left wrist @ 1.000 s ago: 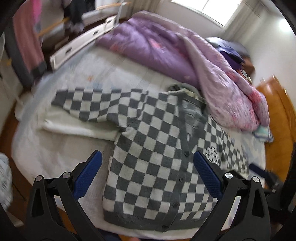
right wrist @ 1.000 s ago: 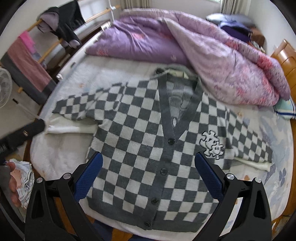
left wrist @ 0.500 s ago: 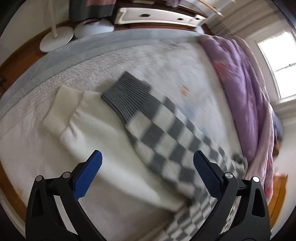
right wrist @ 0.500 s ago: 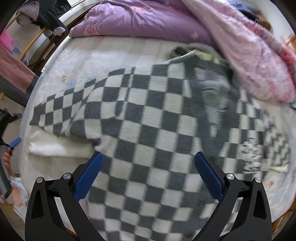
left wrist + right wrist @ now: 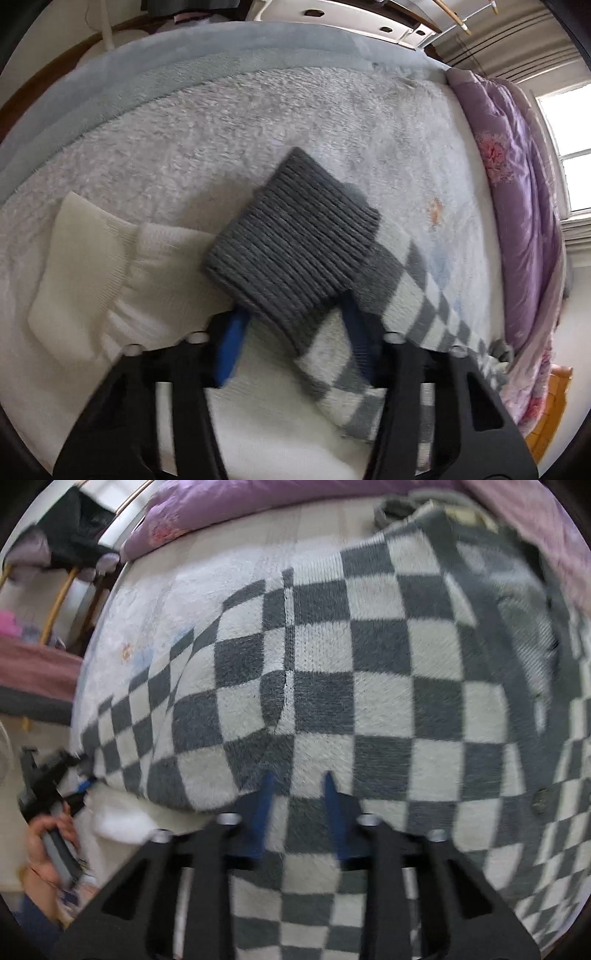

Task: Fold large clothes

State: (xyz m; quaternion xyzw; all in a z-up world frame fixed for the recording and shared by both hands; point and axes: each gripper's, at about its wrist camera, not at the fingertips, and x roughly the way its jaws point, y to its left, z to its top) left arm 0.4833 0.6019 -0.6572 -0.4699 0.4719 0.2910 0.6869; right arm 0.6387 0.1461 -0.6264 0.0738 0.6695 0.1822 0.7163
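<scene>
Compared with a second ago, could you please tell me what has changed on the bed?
Both claws dropped from high above the checked cardigan onto it, their jaws just closing. The left claw has pinched the sleeve behind its grey cuff; the right claw has pinched the cardigan near the shoulder seam. The cream sweater and purple quilt lie as before.

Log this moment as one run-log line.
left gripper: closing on checkered sleeve by grey cuff | right gripper: closing on cardigan body | stage: grasp, fold not begun
</scene>
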